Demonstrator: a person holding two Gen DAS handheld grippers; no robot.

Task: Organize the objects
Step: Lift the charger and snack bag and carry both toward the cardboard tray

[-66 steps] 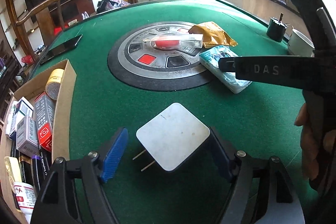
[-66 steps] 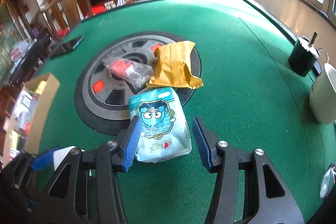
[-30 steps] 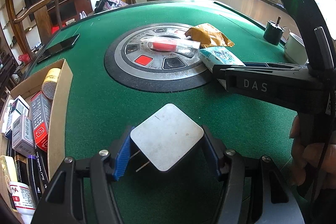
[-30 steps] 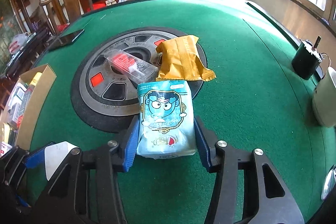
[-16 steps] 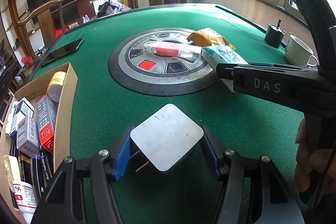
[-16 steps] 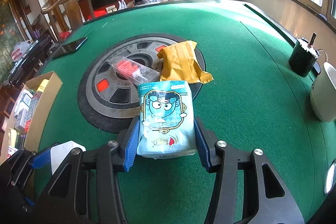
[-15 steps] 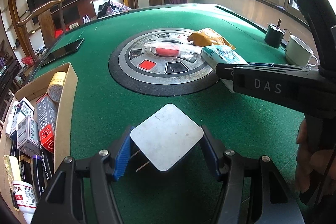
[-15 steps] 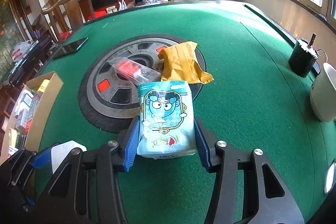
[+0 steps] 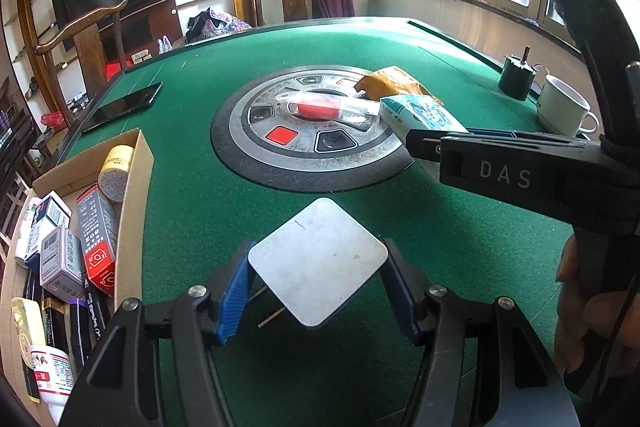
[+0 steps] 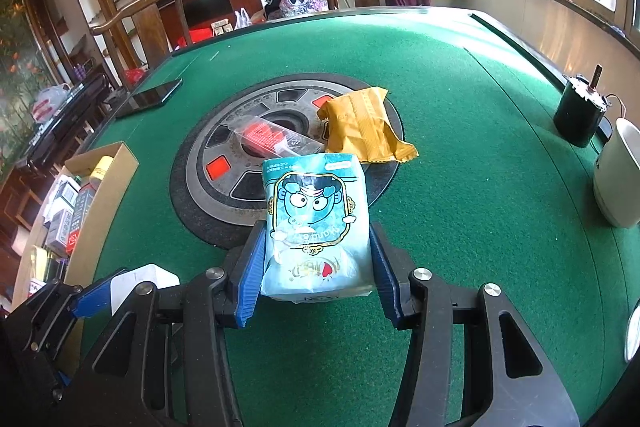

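Gripping a white plug adapter (image 9: 318, 263) by two opposite corners, the left gripper (image 9: 318, 285) held its blue fingers (image 9: 234, 297) pinched against the adapter above the green bench (image 9: 460, 251), near the bench's front edge. The adapter's two metal prongs pointed toward the left finger. The right gripper (image 10: 316, 267) had its fingers (image 10: 251, 273) pressed on both sides of a light-blue cartoon packet (image 10: 316, 223), which stood tilted between them over the felt, just in front of the round centre panel (image 10: 224, 183). In the left wrist view, a hand (image 9: 592, 315) held the right gripper's handle at the right edge of the picture.

A cardboard box (image 9: 134, 211) sat at the bench's left edge, filled with small cartons and bottles. On the centre panel lay a clear case with red contents (image 10: 276, 139) and, beside it, a yellow packet (image 10: 364, 125) overlapping the panel's right rim. Toward the far left corner lay a dark phone (image 9: 124, 105). At the right edge stood a white cup (image 9: 562, 105) and, beyond it, a dark cylinder (image 9: 518, 79).
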